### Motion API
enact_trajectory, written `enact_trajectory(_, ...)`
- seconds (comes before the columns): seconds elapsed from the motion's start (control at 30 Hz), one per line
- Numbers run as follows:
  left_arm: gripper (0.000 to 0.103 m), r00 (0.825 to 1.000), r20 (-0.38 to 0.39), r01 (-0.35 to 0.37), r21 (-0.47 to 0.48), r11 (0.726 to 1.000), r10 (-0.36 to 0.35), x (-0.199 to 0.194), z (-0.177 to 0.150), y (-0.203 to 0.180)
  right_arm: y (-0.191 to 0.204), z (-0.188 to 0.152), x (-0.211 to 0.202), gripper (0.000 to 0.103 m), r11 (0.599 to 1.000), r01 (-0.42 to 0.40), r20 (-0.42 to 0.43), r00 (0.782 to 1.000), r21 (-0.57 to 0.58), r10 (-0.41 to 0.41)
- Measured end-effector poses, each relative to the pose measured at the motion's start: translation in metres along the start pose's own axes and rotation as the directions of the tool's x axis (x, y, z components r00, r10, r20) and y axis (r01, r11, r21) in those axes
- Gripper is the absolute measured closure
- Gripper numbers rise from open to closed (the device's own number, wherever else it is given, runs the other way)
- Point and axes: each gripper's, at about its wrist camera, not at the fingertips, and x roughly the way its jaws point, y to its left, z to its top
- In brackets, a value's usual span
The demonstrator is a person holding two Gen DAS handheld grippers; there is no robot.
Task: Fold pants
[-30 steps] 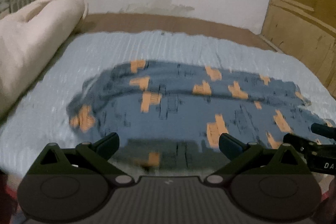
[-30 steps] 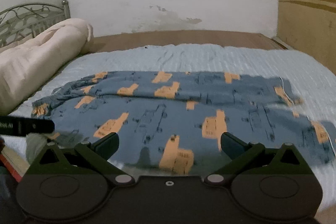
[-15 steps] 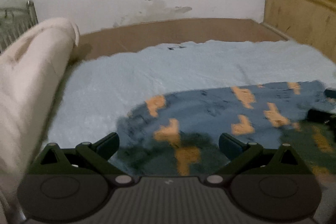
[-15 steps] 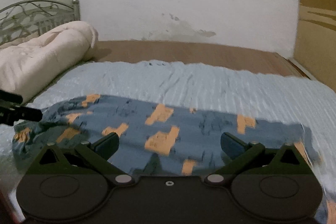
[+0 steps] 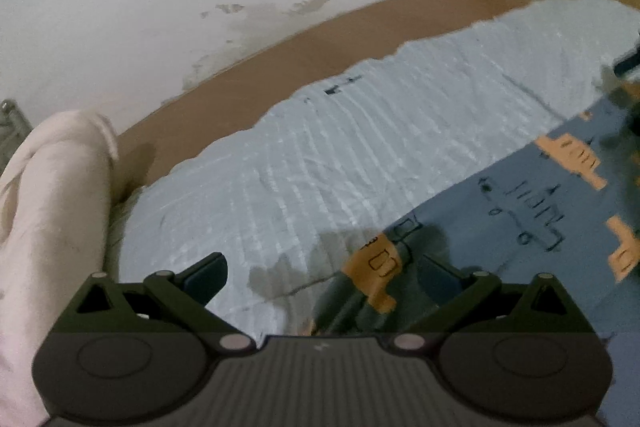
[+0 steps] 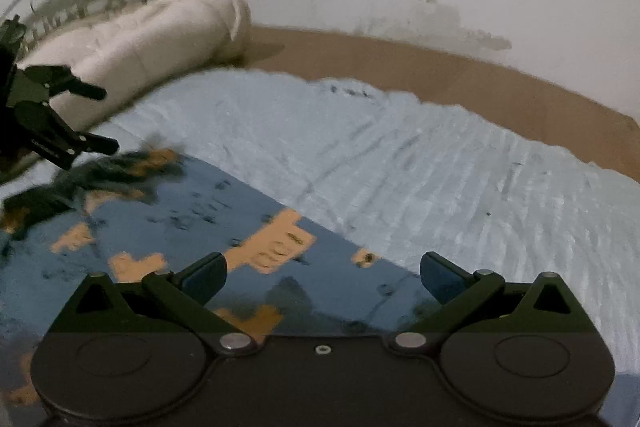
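Pants (image 6: 192,227), one blue pair with orange blocks, lie flat on the light blue bedspread (image 5: 340,147). Since a second ago I have swung both cameras outward toward the garment's ends. My left gripper (image 5: 320,271) hangs wide open over a bunched cuff; my right gripper (image 6: 320,271) gapes equally wide, empty.
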Motion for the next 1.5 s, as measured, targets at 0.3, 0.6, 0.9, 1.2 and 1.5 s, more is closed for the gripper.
enact_trajectory(0.3, 0.0, 0.996, -0.024, 0.085, 0.08, 0.993, -0.083, 0.044, 0.006, 0.005, -0.027, 0.003, 0.043, 0.001, 0.999, -0.017, -0.077, 0.997, -0.048, 0.014)
enact_trajectory(0.6, 0.004, 0.966, -0.121, 0.231, -0.003, 0.973, -0.23, 0.076, 0.008, 0.028, -0.038, 0.005, 0.061, 0.011, 0.994, -0.062, -0.161, 0.986, -0.089, 0.047)
enact_trajectory(0.9, 0.074, 0.886, -0.186, 0.401, -0.15, 0.904, -0.425, 0.082, 0.005, 0.039, -0.039, 0.006, 0.052, 0.051, 0.986, -0.11, -0.2, 0.976, -0.124, 0.084)
enact_trajectory(1.2, 0.103, 0.938, -0.164, 0.258, -0.26, 0.93, -0.306, 0.065, 0.007, 0.037, -0.024, 0.012, 0.052, 0.101, 0.984, -0.056, -0.238, 0.971, -0.169, 0.014)
enact_trajectory(1.5, 0.103, 0.994, 0.003, 0.109, -0.271, 0.956, -0.113, 0.038, 0.018, 0.055, -0.007, 0.043, 0.041, 0.102, 0.95, 0.134, -0.019, 0.989, -0.281, -0.145)
